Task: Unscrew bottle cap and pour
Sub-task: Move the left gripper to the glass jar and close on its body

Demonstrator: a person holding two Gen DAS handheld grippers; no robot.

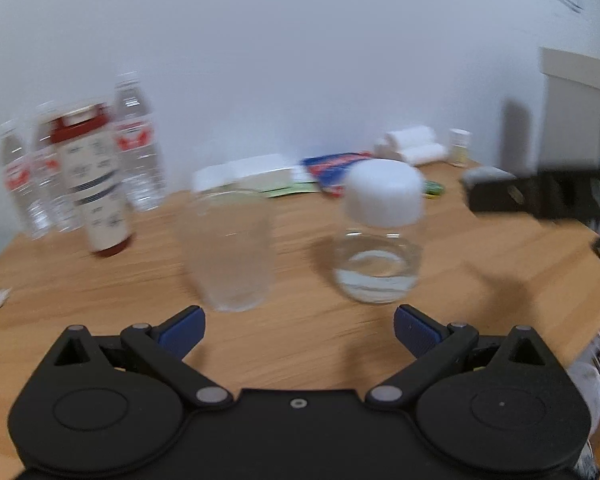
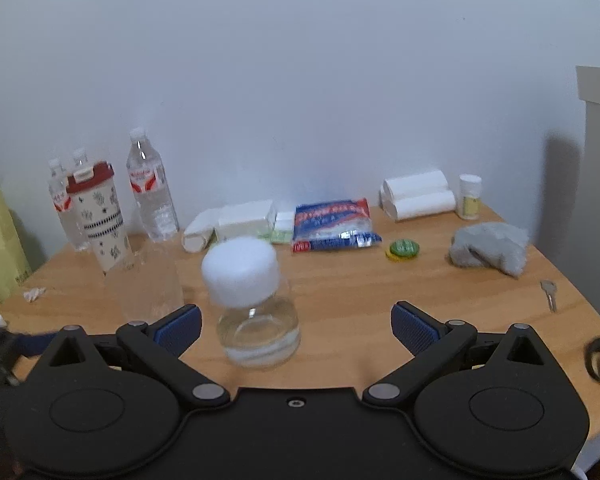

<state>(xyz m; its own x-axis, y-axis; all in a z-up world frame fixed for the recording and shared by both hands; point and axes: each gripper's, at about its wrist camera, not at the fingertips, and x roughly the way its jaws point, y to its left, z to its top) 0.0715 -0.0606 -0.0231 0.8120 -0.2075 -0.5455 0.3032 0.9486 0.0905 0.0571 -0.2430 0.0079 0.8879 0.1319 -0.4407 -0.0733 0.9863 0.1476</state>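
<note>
A small clear bottle (image 1: 378,268) with a wide white cap (image 1: 384,192) stands upright on the wooden surface (image 1: 300,344), right of centre in the left wrist view. A shallow layer of clear liquid sits in its bottom. The cap is on. In the right wrist view the same bottle (image 2: 258,334) appears left of centre, low in the frame, with its cap (image 2: 240,272) blurred.

A clear, empty-looking cup (image 1: 228,248) stands just left of the bottle, upright and apart from it, at the centre of the left wrist view. In the right wrist view the cup (image 2: 148,284) is a faint shape at the left.

The left tool (image 1: 299,330) is spread wide at the bottom of its frame, blue pads empty, short of both cup and bottle. The right tool (image 2: 296,328) is also spread wide and holds nothing; the bottle stands just beyond its left pad, whether between the pads cannot be told.

At the upper left, against the white wall, stand three water bottles (image 2: 152,196) with red labels and a patterned tumbler (image 2: 100,220) with a red lid. Along the back lie white boxes (image 2: 244,220), a blue and red packet (image 2: 332,224), white rolls (image 2: 418,196) and a small white pill bottle (image 2: 470,196). To the right are a green lid (image 2: 404,249), a grey cloth (image 2: 490,248) and a key (image 2: 550,294).
</note>
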